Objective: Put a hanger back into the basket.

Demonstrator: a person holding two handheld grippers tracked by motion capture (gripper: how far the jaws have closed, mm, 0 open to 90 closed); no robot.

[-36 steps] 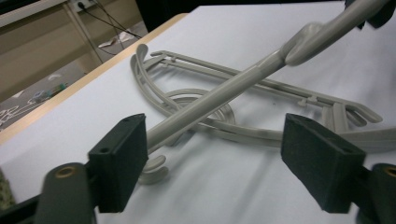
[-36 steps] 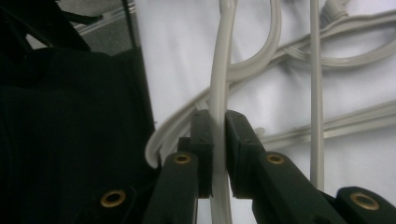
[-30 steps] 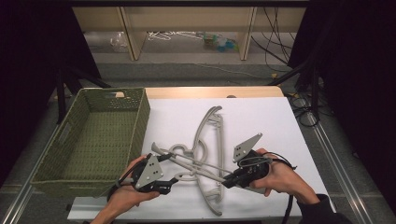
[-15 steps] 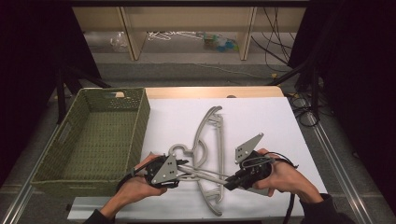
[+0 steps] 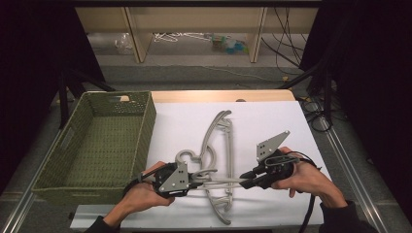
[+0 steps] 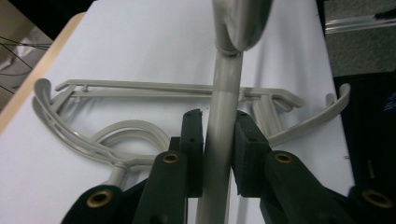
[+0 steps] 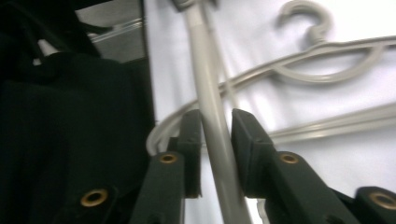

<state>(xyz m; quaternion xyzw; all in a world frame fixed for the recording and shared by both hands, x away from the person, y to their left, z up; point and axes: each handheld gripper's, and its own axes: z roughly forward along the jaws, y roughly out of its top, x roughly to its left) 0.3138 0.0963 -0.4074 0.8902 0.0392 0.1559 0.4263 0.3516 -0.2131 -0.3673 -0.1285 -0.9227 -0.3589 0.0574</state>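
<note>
Two grey plastic hangers lie crossed on the white table sheet (image 5: pixel 272 121). One hanger (image 5: pixel 214 130) runs from far to near. The other hanger (image 5: pixel 187 155) has its hook at the left and a straight bar (image 5: pixel 221 179) that spans between my grippers. My left gripper (image 5: pixel 197 178) has just been closing and its pads now press on that bar (image 6: pixel 224 93); the gripper (image 6: pixel 219 135) looks along it. My right gripper (image 5: pixel 245 178) has just been opening: the bar (image 7: pixel 205 70) sits between its fingers (image 7: pixel 215 130) with a thin gap at one pad.
A green woven basket (image 5: pixel 145 121) stands at the left of the table, its near wall beside my left hand. Wooden shelves and cables lie beyond the far edge. Metal rails run along both table sides.
My left gripper has moved right, onto the hanger bar, and closed on it. The hanger's hook has shifted to the right. The right hand stays in place, its jaws slightly parted.
</note>
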